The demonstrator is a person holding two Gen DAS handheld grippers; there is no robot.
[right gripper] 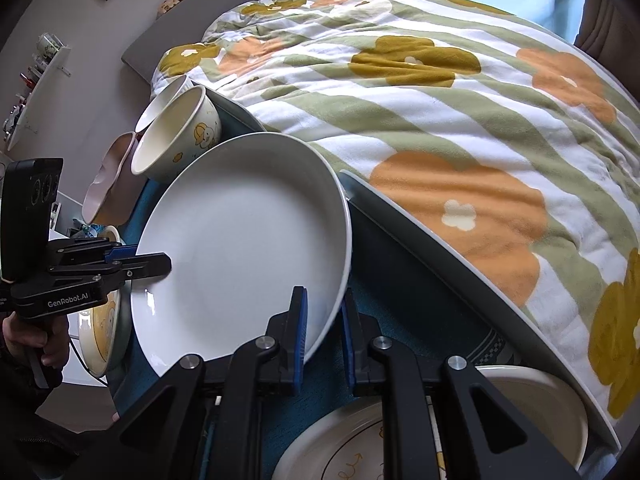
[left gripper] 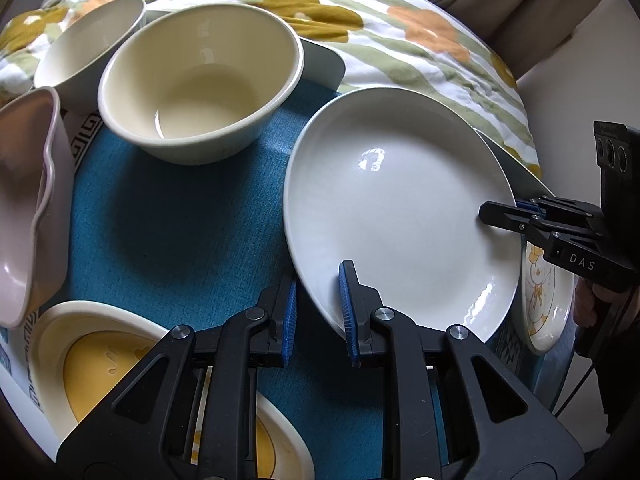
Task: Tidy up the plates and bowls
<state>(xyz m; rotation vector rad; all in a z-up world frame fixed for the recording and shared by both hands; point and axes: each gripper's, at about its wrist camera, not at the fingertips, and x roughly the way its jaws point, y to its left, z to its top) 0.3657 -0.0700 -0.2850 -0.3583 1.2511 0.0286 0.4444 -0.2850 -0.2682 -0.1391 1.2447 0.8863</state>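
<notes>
A white plate point(left gripper: 396, 208) is lifted above the blue mat, gripped on both sides. My left gripper point(left gripper: 318, 312) has its jaws either side of the plate's near rim; it also shows in the right wrist view point(right gripper: 138, 262) at the plate's left edge. My right gripper point(right gripper: 324, 332) straddles the plate's point(right gripper: 248, 256) rim on the opposite side; in the left wrist view it point(left gripper: 500, 212) clamps the right edge. A cream bowl point(left gripper: 200, 84) stands behind, with a white bowl point(left gripper: 90, 44) and a pink wavy bowl point(left gripper: 28, 200) to the left.
A yellow-centred plate point(left gripper: 100, 364) lies under my left gripper. A duck-print plate point(left gripper: 544, 296) sits at the right, under the white plate. Another plate point(right gripper: 360, 440) lies below my right gripper. A flowered quilt point(right gripper: 440, 112) borders the table behind. A grey tray edge point(right gripper: 440, 256) runs alongside.
</notes>
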